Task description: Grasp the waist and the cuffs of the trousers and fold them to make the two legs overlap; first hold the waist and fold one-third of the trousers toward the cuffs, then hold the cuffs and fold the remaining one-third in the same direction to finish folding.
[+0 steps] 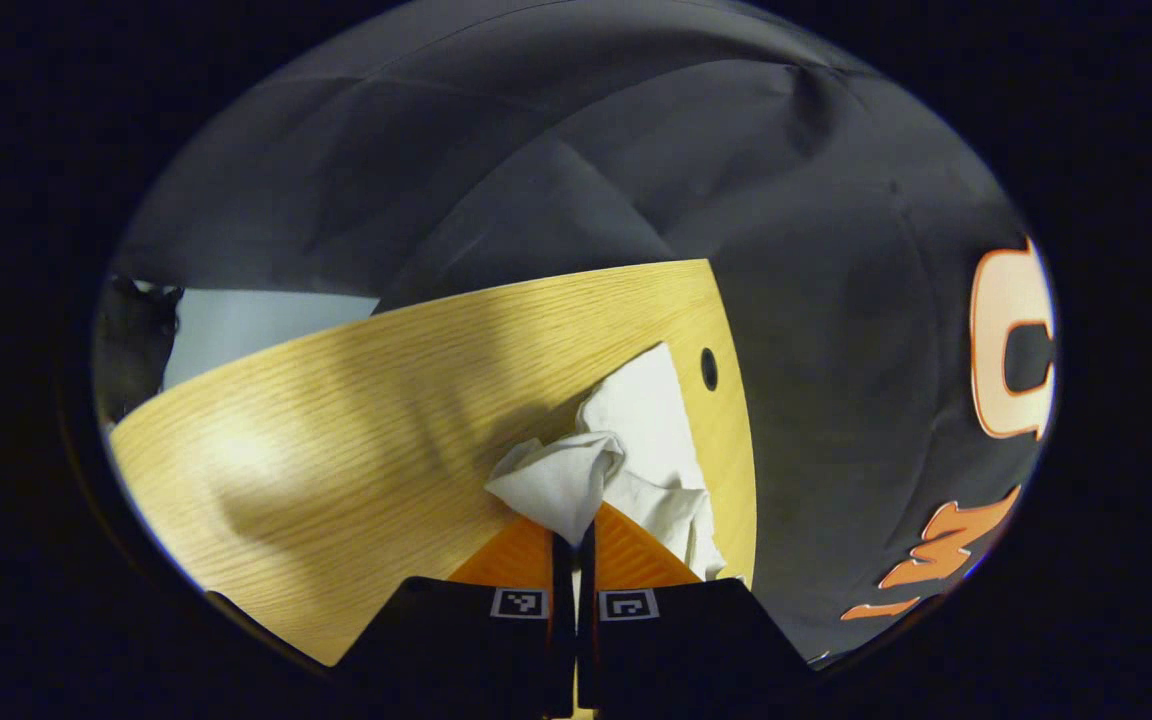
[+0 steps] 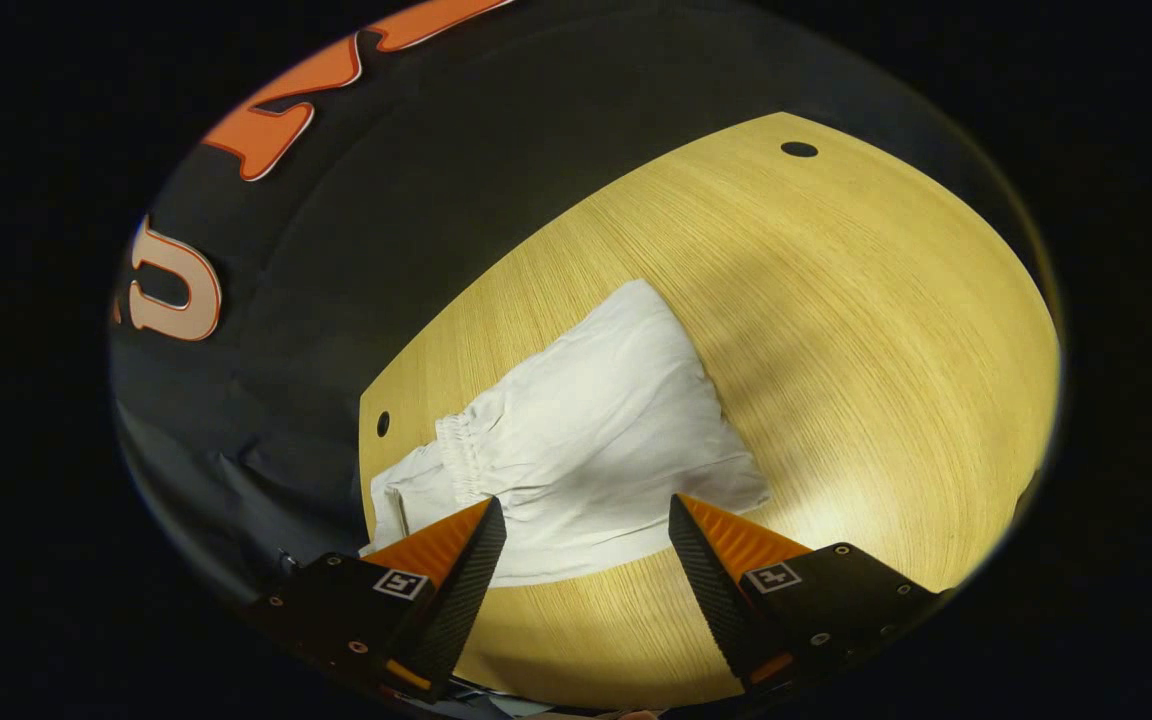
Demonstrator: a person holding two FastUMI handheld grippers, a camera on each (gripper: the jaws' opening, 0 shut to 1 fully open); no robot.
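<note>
left tool (image 1: 573,535) pinching trousers (image 1: 636,450), right tool (image 2: 586,525) spread

In the left gripper view, the bunched white trousers (image 1: 626,450) hide the fingertips of the left gripper (image 1: 573,535), so which part is pinched cannot be told. In the right gripper view, the right gripper (image 2: 586,525) covers the trousers' (image 2: 586,440) near edge, and the table (image 2: 836,350) is cut off at right.
</note>
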